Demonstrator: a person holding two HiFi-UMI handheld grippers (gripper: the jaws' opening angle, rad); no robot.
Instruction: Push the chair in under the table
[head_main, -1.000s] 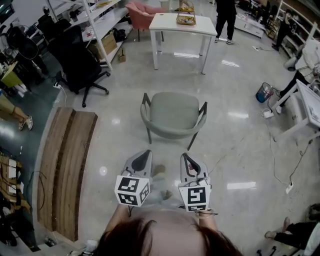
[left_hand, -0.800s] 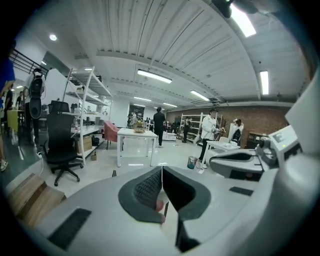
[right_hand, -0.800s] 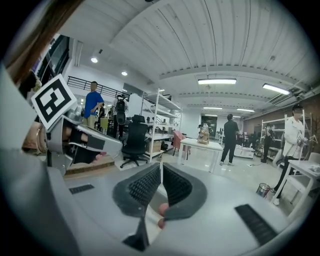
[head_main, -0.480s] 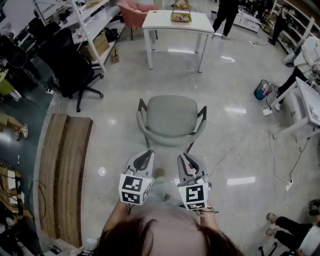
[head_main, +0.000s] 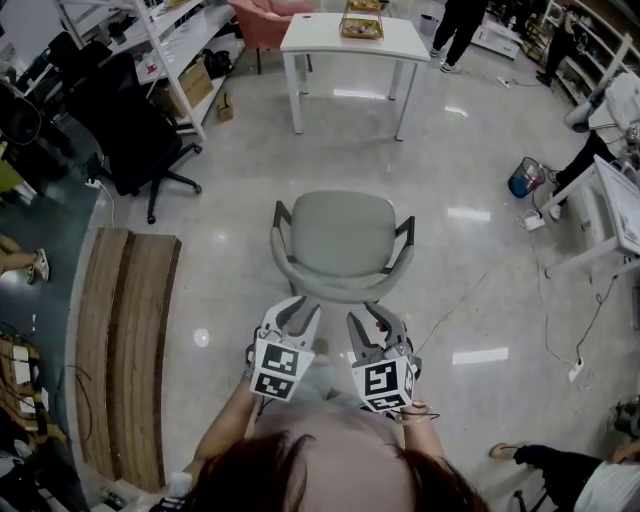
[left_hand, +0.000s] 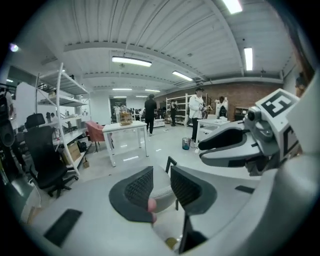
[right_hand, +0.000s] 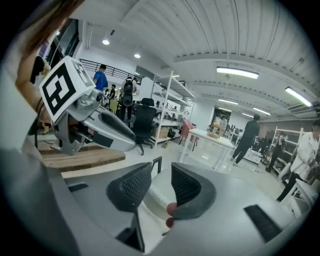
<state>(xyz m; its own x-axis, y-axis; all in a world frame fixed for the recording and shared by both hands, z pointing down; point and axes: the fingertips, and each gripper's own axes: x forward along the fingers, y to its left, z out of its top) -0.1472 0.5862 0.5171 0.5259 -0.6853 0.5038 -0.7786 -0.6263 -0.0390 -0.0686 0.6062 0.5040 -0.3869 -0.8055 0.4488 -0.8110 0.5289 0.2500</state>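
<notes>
head view: grey chair (head_main: 343, 238) stands on open floor, well apart from the white table (head_main: 310, 40) at the far end. backrest faces the person and the seat front faces the table, so a straight shove from behind should send it the right way. a long stretch of bare floor lies between the chair and the table's near edge. judgement: the push has not started.

left gripper (head_main: 299, 311) and right gripper (head_main: 366, 319) sit side by side just behind the backrest's top rim, one toward each end of its curve. this probably keeps the chair from swivelling off line once pushed. contact with the rim: cannot tell from above.

left gripper view: jaws have just been opening and stand moderately apart. the chair back (left_hand: 162, 194) shows in the gap beyond the pads, and nothing is pressed.

right gripper view: same, jaws have just been opening to a middling gap. the chair (right_hand: 159, 192) shows past the pads, ungripped.

judgement: the parted jaws look set to straddle or butt against the rim. risk: uneven pressure would turn the chair away from the table's legs.
</notes>
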